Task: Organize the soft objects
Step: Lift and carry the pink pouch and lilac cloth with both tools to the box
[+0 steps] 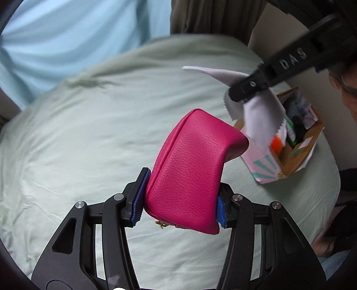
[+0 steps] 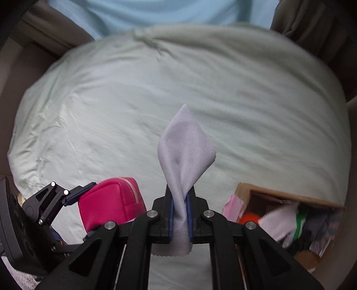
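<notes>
The left gripper point(image 1: 180, 200) has its jaws closed part-way against the sides of a pink pouch point(image 1: 191, 171), the blue pads point(image 1: 139, 196) pressing into its grained leather-like skin so that the pouch stands up between them and bends over at its far end; a small gold zip pull shows at its near lower edge. The pouch is lifted clear of the pale green bedsheet point(image 1: 89, 133) beneath it. The right gripper point(image 2: 180, 214) has its jaws drawn nearly together on a thin pale lilac cloth point(image 2: 185, 151), which is pinched at its middle: one part fans upward and forward to a point, the other hangs below the fingers with a pinked, zigzag edge. From the left wrist view the same cloth point(image 1: 261, 116) hangs from the right gripper point(image 1: 241, 93) just beyond the pouch's far end, over the near side of a cardboard box point(image 1: 296, 156). The box sits on the sheet to the right, open at the top, printed on the outside with pink and teal rays, and holding a jumble of soft things, among them something orange, something green and dark fabric; these are too blurred to name. From the right wrist view the pouch point(image 2: 111, 200) and left gripper point(image 2: 67, 198) lie at the lower left, the box point(image 2: 279, 194) at the lower right. Beyond the bed are a light blue drape point(image 2: 156, 13) and brown curtains point(image 1: 214, 17).
</notes>
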`<move>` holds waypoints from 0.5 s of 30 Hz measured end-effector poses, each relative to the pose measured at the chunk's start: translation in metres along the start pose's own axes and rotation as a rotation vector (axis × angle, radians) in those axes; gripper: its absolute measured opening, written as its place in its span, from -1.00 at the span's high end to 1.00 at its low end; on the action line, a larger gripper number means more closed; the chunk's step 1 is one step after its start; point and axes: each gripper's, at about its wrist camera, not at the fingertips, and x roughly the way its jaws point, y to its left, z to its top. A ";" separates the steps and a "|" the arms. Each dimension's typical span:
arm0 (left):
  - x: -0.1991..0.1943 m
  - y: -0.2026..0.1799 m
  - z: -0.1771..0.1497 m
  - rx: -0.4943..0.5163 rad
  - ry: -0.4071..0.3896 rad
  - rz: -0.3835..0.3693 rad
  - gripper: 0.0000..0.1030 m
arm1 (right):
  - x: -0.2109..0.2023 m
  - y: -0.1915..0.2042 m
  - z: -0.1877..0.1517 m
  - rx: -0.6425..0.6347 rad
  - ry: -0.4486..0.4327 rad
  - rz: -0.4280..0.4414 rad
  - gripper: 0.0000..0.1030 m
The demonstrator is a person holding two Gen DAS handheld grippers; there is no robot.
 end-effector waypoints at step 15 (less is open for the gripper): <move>-0.101 -0.075 0.045 0.104 -0.115 -0.021 0.08 | -0.143 -0.046 -0.063 0.192 -0.220 -0.037 0.83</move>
